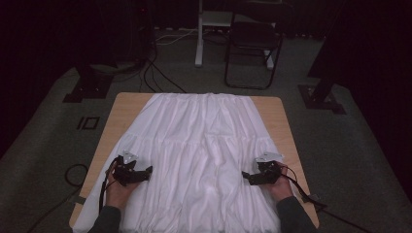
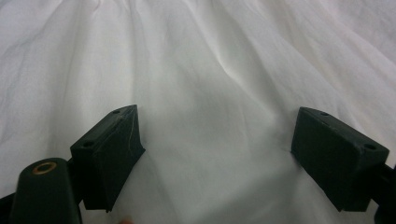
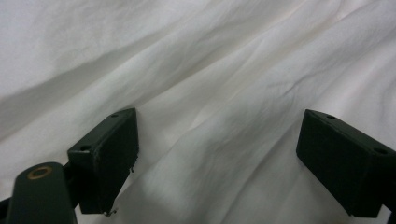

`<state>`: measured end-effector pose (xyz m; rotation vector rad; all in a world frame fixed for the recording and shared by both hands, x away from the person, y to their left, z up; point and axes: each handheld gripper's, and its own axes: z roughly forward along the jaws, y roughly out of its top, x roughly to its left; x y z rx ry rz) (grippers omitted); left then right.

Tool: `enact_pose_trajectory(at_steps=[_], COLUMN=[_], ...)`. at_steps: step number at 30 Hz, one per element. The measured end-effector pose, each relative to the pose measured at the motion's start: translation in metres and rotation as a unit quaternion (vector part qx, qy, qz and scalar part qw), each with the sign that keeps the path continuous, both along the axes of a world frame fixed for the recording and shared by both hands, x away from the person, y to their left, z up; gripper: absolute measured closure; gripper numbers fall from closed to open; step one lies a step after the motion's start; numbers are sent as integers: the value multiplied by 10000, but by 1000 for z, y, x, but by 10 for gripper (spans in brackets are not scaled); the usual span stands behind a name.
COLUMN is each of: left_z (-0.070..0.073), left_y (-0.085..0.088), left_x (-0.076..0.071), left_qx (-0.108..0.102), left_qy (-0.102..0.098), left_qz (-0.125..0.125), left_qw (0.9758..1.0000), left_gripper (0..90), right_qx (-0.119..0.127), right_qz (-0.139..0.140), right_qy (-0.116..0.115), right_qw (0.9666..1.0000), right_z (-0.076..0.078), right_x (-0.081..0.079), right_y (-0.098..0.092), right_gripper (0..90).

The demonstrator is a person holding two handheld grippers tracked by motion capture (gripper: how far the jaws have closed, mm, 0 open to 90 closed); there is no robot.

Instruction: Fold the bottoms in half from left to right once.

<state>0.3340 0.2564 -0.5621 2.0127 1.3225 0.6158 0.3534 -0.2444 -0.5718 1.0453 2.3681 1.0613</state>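
A white pleated skirt lies spread flat over the wooden table, waistband at the far edge and hem toward me. My left gripper rests over the skirt's near left part, jaws pointing inward to the right. Over the near right part sits my right gripper, pointing inward to the left. In the left gripper view the jaws stand wide apart over the white cloth, nothing pinched. The right gripper view shows the same: wide jaws above creased white cloth.
The table's bare wood shows along its left and right edges. Beyond it stand a black folding chair, a white stand leg and floor cables. Cables trail from both grippers over the near table corners.
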Motion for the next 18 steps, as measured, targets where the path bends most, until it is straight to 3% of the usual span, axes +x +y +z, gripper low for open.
enact_pose_trajectory(at_steps=[10, 15, 18], left_z=[0, 4, 13], left_y=[0, 3, 8], left_x=[0, -5, -9], left_qx=[-4, -31, -38], left_qy=[-11, -63, -150], left_qz=[43, 76, 113], left_qw=[10000, 9999, 9998], left_gripper=[163, 310, 322], right_qx=[-1, -5, -4], right_qz=[-9, -6, -5], right_qy=[5, 3, -2], right_qw=[10000, 10000, 10000], right_z=[0, 0, 0], right_x=[0, 0, 0], right_y=[0, 0, 0], right_gripper=[123, 124, 124])
